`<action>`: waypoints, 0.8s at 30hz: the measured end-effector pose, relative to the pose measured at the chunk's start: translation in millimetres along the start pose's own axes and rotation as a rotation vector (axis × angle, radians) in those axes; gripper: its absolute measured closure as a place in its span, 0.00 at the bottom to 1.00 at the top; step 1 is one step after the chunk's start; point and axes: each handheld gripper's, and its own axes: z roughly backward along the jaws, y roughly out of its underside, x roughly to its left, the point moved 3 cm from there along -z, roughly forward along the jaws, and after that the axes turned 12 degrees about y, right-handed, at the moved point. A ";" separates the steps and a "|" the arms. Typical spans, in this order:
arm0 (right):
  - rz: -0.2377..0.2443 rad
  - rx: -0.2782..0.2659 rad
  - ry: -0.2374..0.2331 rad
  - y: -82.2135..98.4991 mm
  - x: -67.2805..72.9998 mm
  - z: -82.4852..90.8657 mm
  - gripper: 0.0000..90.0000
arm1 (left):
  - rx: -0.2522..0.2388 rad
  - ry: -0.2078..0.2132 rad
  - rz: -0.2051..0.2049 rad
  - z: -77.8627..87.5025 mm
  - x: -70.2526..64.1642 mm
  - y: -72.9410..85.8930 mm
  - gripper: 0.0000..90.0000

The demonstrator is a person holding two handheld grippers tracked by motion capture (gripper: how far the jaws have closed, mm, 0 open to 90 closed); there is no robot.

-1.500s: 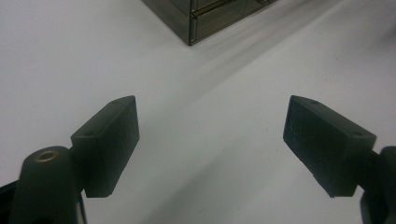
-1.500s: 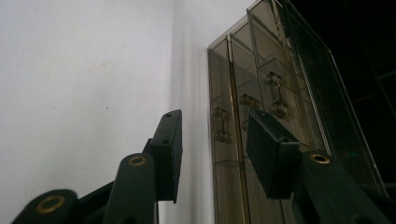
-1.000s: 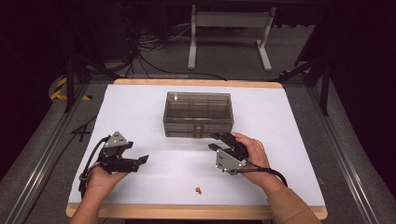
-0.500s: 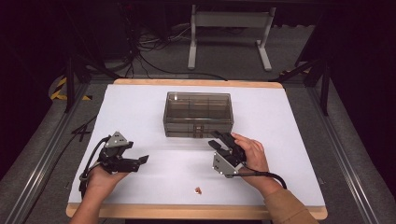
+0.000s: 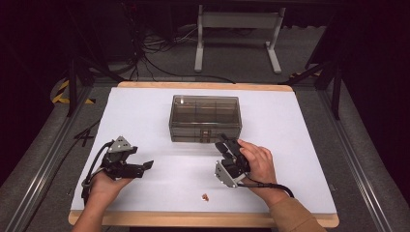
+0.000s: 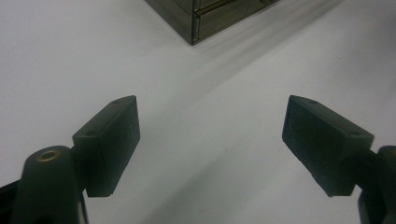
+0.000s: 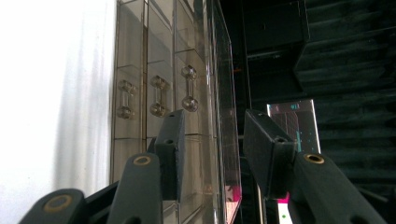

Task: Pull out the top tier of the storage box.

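The high view looks forward and down from above the person's side, taking in the whole tabletop (image 5: 145, 116), the box (image 5: 205, 117) at its middle and the dark floor beyond. The left gripper view rides low and close over the tabletop (image 6: 70, 56), looking along its own jaws toward a corner of the box (image 6: 205, 21) at the top edge. The right gripper view is rolled on its side, very near the box (image 7: 159, 93), facing its front with the tabletop (image 7: 51, 93) running up the left. All three views share the box and the white tabletop around it.
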 end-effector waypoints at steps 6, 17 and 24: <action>0.002 0.023 0.044 -2.7 -0.4 -0.8 0.66 | -0.002 -0.003 0.002 -0.1 0.1 0.1 0.22; -0.007 0.085 0.108 -11.6 4.5 -6.7 0.66 | -0.006 -0.003 0.009 0.8 0.1 0.3 0.22; 0.004 0.111 0.135 -21.5 7.0 -13.0 0.67 | -0.009 -0.003 0.009 1.5 0.0 0.3 0.22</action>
